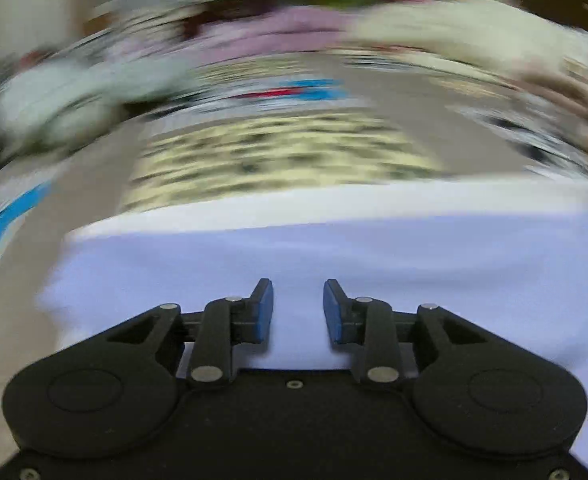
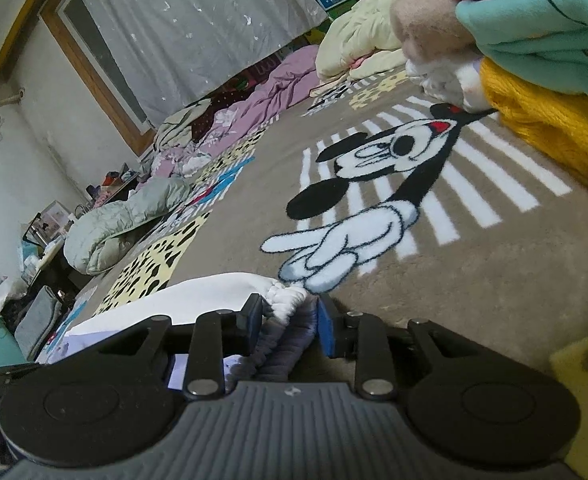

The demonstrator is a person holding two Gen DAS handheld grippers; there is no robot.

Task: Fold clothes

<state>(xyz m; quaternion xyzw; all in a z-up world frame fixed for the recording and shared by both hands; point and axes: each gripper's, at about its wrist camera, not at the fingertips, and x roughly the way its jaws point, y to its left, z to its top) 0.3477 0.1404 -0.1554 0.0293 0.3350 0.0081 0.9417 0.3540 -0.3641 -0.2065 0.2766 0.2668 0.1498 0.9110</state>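
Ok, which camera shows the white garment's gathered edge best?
The right wrist view: the gathered edge sits sharp between the right gripper fingers. The left wrist view shows only plain white cloth under the open left gripper, background blurred.

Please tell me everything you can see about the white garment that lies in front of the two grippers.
The plain white cloth garment lies spread on the brown cartoon-print carpet. Its fabric looks thin and smooth. One edge is gathered into a ruffled elastic band, which sits between the blue pads of the right hand-held gripper; the jaws stand close around it. In the left wrist view, the left hand-held gripper is open above the flat cloth, gripping nothing.
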